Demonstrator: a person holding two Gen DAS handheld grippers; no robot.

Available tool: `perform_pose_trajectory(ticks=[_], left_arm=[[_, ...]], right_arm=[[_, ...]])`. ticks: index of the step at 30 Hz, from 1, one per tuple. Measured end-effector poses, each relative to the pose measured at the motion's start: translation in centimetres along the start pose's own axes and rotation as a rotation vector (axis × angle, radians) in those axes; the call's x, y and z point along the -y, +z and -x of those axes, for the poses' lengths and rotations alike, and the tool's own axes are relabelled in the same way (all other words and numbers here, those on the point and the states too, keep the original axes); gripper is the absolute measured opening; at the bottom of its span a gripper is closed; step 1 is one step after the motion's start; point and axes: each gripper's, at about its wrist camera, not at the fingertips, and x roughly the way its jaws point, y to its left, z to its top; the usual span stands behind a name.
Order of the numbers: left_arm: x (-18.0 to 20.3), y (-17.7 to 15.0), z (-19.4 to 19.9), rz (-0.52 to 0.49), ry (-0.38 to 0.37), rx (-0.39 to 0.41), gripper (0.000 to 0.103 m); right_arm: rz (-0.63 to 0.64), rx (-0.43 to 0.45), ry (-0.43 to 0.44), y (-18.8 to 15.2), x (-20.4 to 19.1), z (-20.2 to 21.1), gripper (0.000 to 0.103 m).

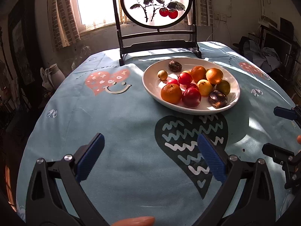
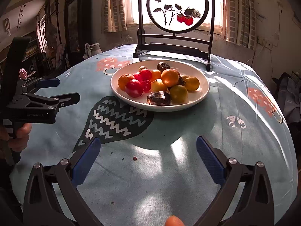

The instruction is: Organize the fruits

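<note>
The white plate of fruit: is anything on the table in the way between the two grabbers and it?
Nothing visible is. The open left gripper and open right gripper hang over bare blue patterned tablecloth, and only cloth lies before the white oval plate of fruit. The dark wooden framed screen stands behind the plate.

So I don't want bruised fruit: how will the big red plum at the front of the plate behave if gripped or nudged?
The red plum looks round and glossy, so it could slip between the pads or roll. It leans against the orange, so nudging it probably shifts its neighbours. The white plate has a raised rim that should contain it.
</note>
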Motion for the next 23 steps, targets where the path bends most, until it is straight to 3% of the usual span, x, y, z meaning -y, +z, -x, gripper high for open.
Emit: perform_pose_trajectory(ticks=[23], left_arm=[[-0.14,-0.18,-0.11,0.007,0.01,0.003,0.101]], right_arm=[[-0.003,-0.028,-0.011,-0.34,0.04,-0.72,0.102]])
